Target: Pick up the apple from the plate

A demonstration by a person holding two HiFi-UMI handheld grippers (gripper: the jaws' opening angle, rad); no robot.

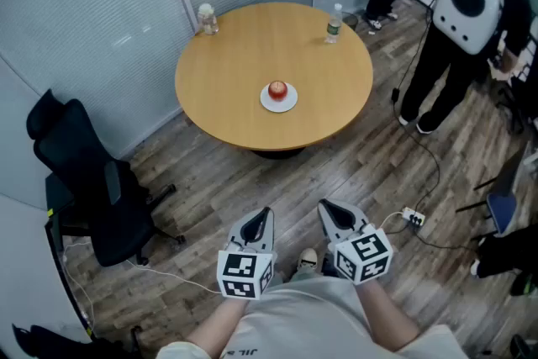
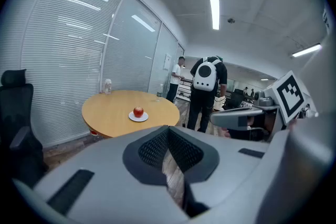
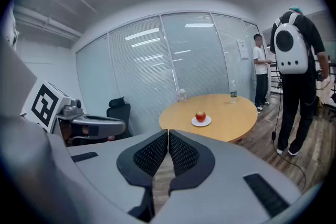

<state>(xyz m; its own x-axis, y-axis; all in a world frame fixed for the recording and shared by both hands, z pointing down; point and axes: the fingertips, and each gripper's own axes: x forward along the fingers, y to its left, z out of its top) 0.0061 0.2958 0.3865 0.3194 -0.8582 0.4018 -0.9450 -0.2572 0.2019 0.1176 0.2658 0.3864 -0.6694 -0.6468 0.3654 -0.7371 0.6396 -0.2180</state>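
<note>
A red apple (image 1: 277, 89) sits on a small white plate (image 1: 278, 102) near the middle of a round wooden table (image 1: 227, 71). The apple (image 2: 138, 111) and plate (image 2: 138, 117) show far ahead in the left gripper view, and the apple (image 3: 200, 116) on its plate (image 3: 201, 123) in the right gripper view too. My left gripper (image 1: 266, 215) and right gripper (image 1: 324, 207) are held close to my body, well short of the table. Both are shut with nothing between the jaws.
Two water bottles (image 1: 207, 18) (image 1: 334, 23) stand at the table's far edge. A black office chair (image 1: 88, 189) is at the left by the blinds. A person with a white backpack (image 1: 467, 8) stands at the right; cables and a power strip (image 1: 413, 219) lie on the wooden floor.
</note>
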